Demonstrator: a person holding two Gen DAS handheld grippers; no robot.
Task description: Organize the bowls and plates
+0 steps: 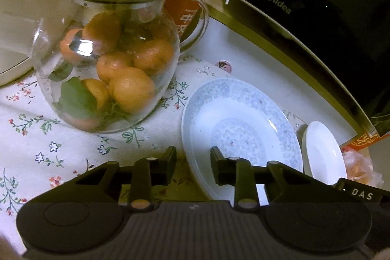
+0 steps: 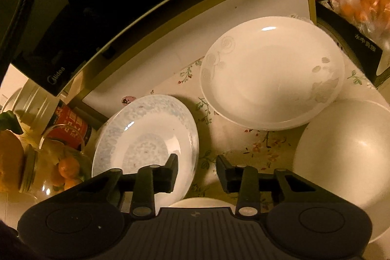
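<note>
Both the left hand-held gripper (image 1: 193, 157) and right hand-held gripper (image 2: 196, 166) hover with jaws wide, empty. Nearest, the blue-patterned plate (image 2: 146, 135) lies on the counter (image 2: 234, 145): glazed, slippery, breakable, best pinched at its rim. Beyond it sits one floral plate (image 2: 273, 74); right of it, one white bowl (image 2: 346, 152).

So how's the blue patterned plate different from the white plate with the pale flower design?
The blue patterned plate has blue-grey scrollwork around its rim and centre; the white flowered plate has faint grey flowers only along parts of its rim. The blue one sits nearer the jar of oranges, the white one nearer the white bowl. Both are round, shallow, empty, and rest on the floral tablecloth.
</note>
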